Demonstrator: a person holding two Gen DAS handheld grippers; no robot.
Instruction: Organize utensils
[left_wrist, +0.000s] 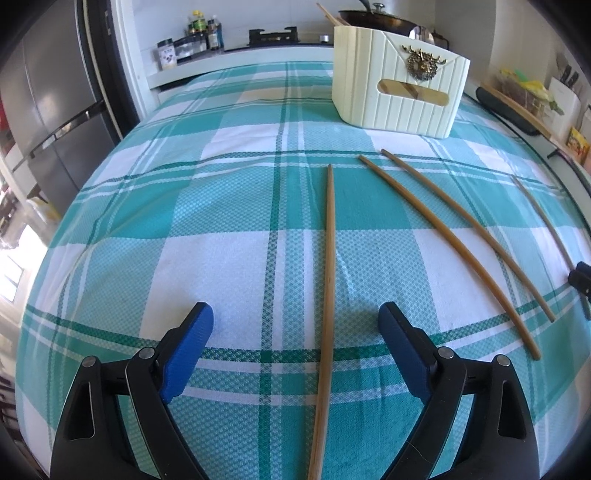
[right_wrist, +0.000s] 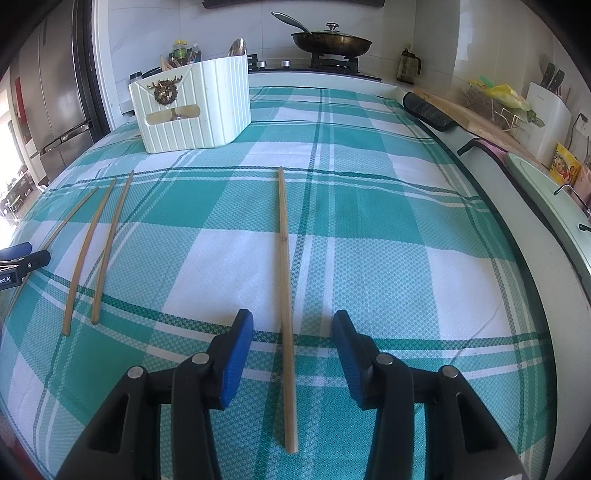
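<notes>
Several wooden chopsticks lie on a teal checked tablecloth (left_wrist: 229, 206). In the left wrist view my left gripper (left_wrist: 295, 321) is open, its fingers on either side of one chopstick (left_wrist: 328, 280). Two more chopsticks (left_wrist: 454, 251) lie to its right, and a fourth (left_wrist: 539, 214) lies further right. In the right wrist view my right gripper (right_wrist: 293, 328) is open astride a single chopstick (right_wrist: 286, 295). Three chopsticks (right_wrist: 99, 243) lie at the left. A cream utensil holder (left_wrist: 399, 81) with chopsticks and a spoon inside stands at the back; it also shows in the right wrist view (right_wrist: 195, 107).
A stove with a lidded pan (right_wrist: 332, 42) stands behind the table. Bottles and jars (left_wrist: 192, 37) sit at the back left. A fridge (left_wrist: 55, 103) is at the left. A counter with a knife block (right_wrist: 546, 114) and a cutting board runs along the right.
</notes>
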